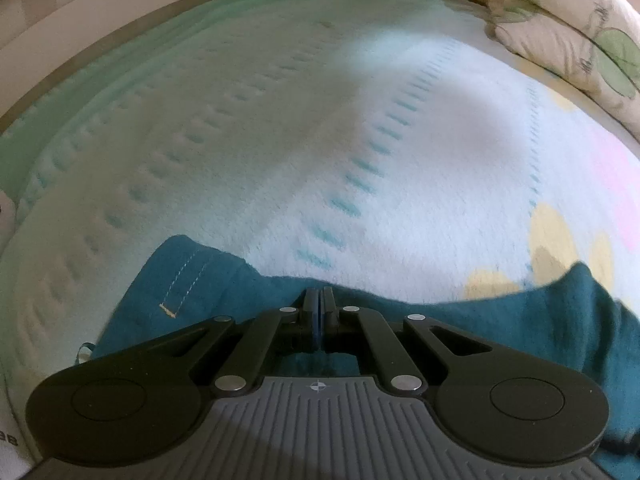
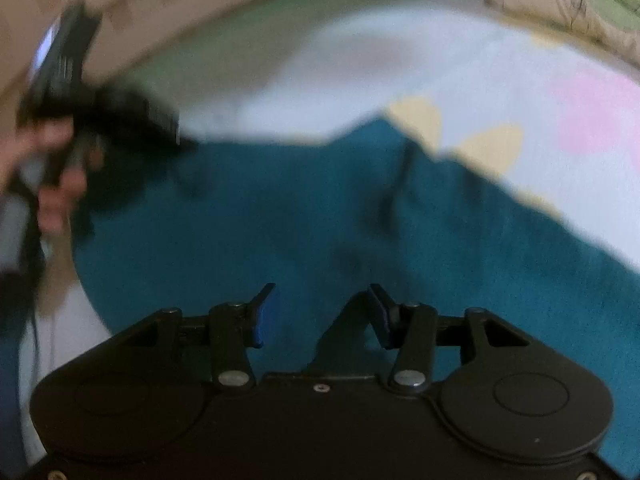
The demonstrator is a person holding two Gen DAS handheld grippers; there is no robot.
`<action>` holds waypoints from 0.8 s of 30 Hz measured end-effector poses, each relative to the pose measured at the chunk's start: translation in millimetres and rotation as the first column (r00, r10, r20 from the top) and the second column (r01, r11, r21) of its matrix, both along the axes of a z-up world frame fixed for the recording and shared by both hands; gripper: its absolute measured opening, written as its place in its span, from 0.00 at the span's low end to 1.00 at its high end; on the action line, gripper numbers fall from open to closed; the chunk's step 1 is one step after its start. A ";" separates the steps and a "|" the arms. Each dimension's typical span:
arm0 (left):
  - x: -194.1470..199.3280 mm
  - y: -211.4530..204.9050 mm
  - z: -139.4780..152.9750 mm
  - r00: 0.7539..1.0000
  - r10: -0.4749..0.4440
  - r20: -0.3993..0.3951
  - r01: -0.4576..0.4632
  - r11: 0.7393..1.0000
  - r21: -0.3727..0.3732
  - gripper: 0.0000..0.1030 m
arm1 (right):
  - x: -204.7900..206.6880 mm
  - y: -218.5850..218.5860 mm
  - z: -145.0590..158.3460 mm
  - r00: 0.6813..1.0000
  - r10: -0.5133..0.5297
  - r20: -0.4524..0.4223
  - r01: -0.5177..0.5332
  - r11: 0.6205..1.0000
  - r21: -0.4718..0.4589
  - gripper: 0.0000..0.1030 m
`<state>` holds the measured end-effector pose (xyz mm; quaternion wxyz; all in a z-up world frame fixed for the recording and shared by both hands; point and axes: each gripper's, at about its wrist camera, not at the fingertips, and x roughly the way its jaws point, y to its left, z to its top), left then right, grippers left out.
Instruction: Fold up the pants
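The teal pants (image 1: 500, 320) lie on a pale fleece blanket (image 1: 280, 140), with white stitching near their left corner. My left gripper (image 1: 318, 300) is shut, its fingertips pinching the far edge of the pants, which dips in toward them. In the blurred right wrist view the pants (image 2: 280, 220) spread wide across the middle. My right gripper (image 2: 322, 312) hovers over them, open, with only flat cloth under the blue pads (image 2: 258, 324). The left gripper (image 2: 120, 120) shows at the upper left of that view, held by a hand (image 2: 52, 184), at the pants' far left edge.
The blanket has yellow and pink patches (image 1: 552, 232) on the right. A floral pillow (image 1: 580, 28) lies at the far right corner. A light bed frame or wall (image 1: 60, 40) borders the blanket's far left side.
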<state>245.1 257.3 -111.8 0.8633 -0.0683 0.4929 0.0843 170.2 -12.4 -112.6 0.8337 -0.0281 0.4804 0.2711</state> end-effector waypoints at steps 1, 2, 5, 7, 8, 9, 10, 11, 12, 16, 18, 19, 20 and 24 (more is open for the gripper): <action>2.6 1.6 1.4 1.000 0.014 -0.004 -0.014 1.000 -0.006 0.03 | -5.7 -1.1 0.2 1.000 -0.003 0.012 0.003 1.000 -0.001 0.54; 3.8 2.6 2.5 1.000 0.022 -0.008 -0.022 1.000 -0.003 0.03 | -10.2 -2.5 0.3 1.000 -0.001 0.001 0.001 1.000 -0.004 0.54; 7.0 -0.7 9.8 0.999 0.044 -0.024 -0.043 0.998 0.047 0.03 | -17.7 -12.7 6.4 1.000 -0.003 -0.017 0.003 1.000 0.019 0.54; -3.0 -5.0 23.8 0.999 0.042 0.004 -0.042 0.998 0.045 0.03 | -21.1 -27.9 16.4 0.999 -0.047 -0.004 0.047 0.998 0.046 0.51; -9.9 -8.0 30.9 0.999 0.038 0.016 -0.038 0.999 0.037 0.03 | -22.3 -35.6 21.7 0.997 -0.078 0.004 0.078 0.995 0.057 0.51; -18.0 -13.0 38.3 0.999 0.026 0.031 -0.027 0.999 0.028 0.03 | -22.0 -45.7 27.1 0.994 -0.109 0.008 0.108 0.992 0.071 0.52; -27.2 -20.5 46.1 0.999 0.010 0.045 -0.011 1.000 0.025 0.03 | -21.0 -56.1 31.2 0.991 -0.135 0.008 0.134 0.988 0.082 0.51; -37.2 -30.8 52.9 0.998 -0.009 0.058 0.008 1.000 0.027 0.03 | -20.3 -68.2 36.0 0.985 -0.170 0.007 0.169 0.982 0.087 0.51; -45.4 -42.0 56.9 0.997 -0.039 0.069 0.037 0.999 0.026 0.03 | -20.4 -79.2 39.8 0.980 -0.200 0.009 0.199 0.976 0.085 0.51; -73.0 -93.8 57.4 0.981 -0.180 0.074 0.181 0.984 0.002 0.03 | -17.6 -131.6 55.7 0.945 -0.326 0.032 0.324 0.945 0.047 0.52; -82.5 -120.4 50.5 0.968 -0.243 0.063 0.245 0.969 -0.019 0.03 | -17.6 -161.3 61.8 0.921 -0.389 0.038 0.388 0.921 0.035 0.52; -86.2 -134.3 44.5 0.960 -0.275 0.054 0.277 0.960 -0.028 0.03 | -18.4 -177.4 65.1 0.906 -0.422 0.039 0.421 0.907 0.031 0.52; -89.4 -147.5 37.4 0.952 -0.302 0.041 0.303 0.952 -0.036 0.03 | -18.7 -193.6 68.4 0.890 -0.454 0.040 0.453 0.891 0.026 0.52; -95.9 -182.3 14.1 0.928 -0.374 -0.002 0.373 0.926 -0.054 0.03 | -24.7 -249.5 78.0 0.834 -0.549 0.052 0.550 0.835 -0.004 0.52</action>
